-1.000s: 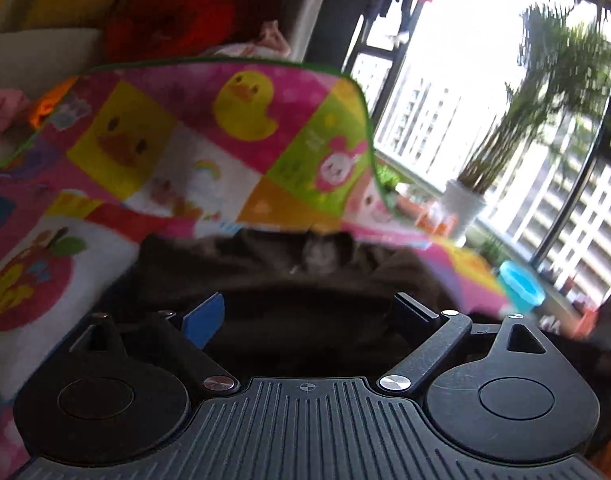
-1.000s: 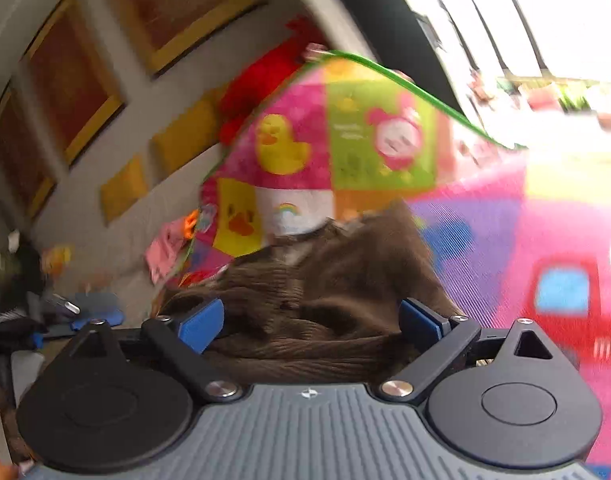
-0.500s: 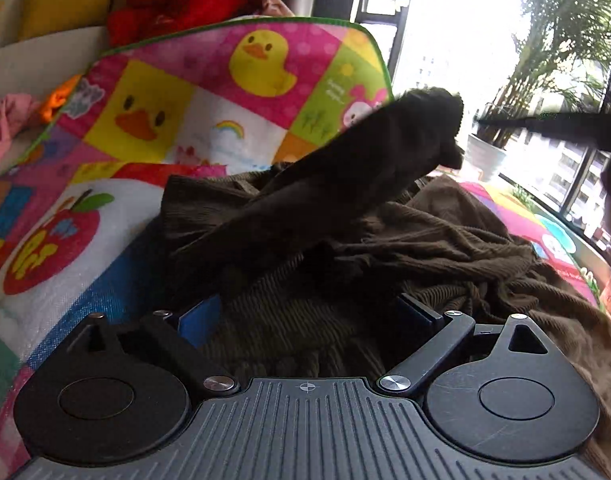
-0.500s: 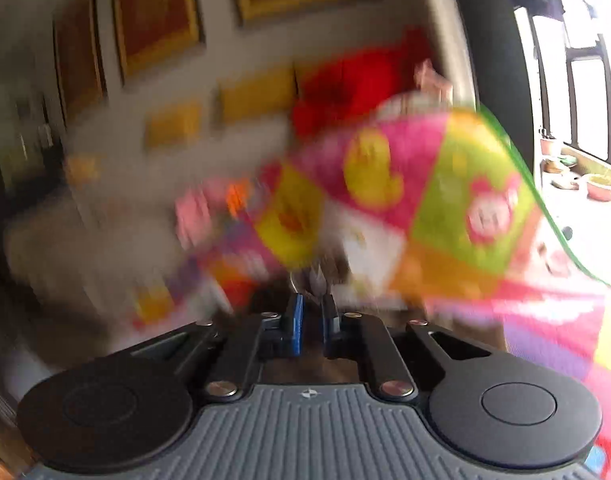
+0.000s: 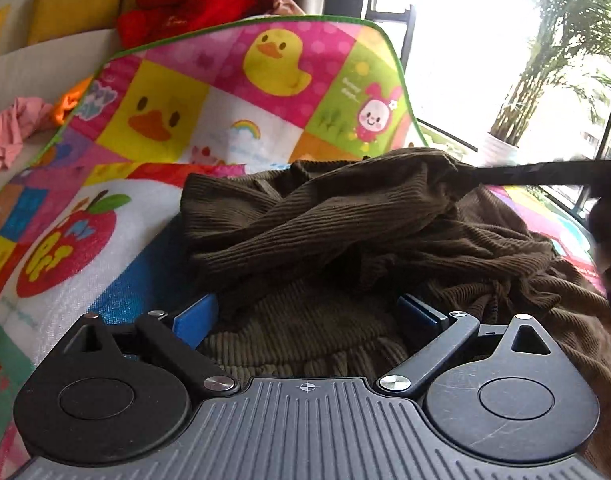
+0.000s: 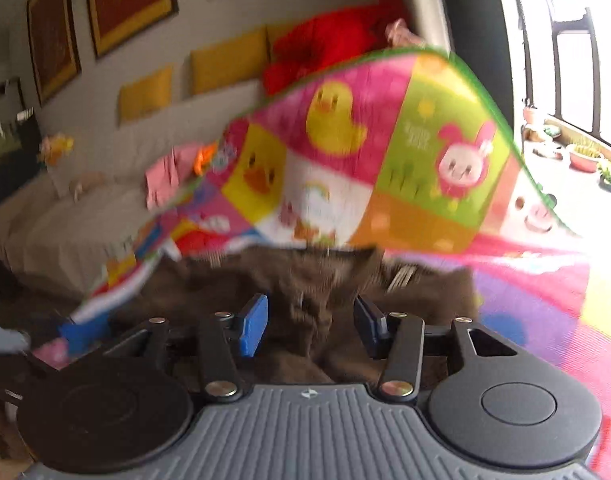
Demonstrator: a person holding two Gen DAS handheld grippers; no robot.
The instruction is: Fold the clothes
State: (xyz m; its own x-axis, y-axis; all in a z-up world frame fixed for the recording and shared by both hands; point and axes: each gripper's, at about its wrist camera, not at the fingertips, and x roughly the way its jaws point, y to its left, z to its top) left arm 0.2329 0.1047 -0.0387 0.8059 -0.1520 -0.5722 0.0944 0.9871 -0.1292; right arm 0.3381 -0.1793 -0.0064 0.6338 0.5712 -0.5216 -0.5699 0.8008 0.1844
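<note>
A brown corduroy garment point(image 5: 345, 232) lies bunched on a colourful play mat point(image 5: 117, 216). My left gripper point(image 5: 309, 316) is open just above the garment's near edge, its blue pads point(image 5: 193, 316) on either side of the cloth. A fold of the garment is lifted at the right of the left wrist view, by the right gripper's dark arm point(image 5: 545, 172). In the blurred right wrist view my right gripper point(image 6: 311, 324) is open, with the garment point(image 6: 305, 288) bunched between its blue pads point(image 6: 253, 324).
The play mat's far end point(image 5: 285, 64) curls up against a beige sofa point(image 6: 65, 216) with yellow cushions point(image 5: 77, 4), a red plush point(image 5: 193, 0) and pink clothing point(image 5: 13, 128). A window and potted plant point(image 5: 501, 148) are at the right.
The right gripper, shut half a second ago, has opened over the garment. The lifted fold has dropped lower and moved right. The left gripper stays open over the garment.
</note>
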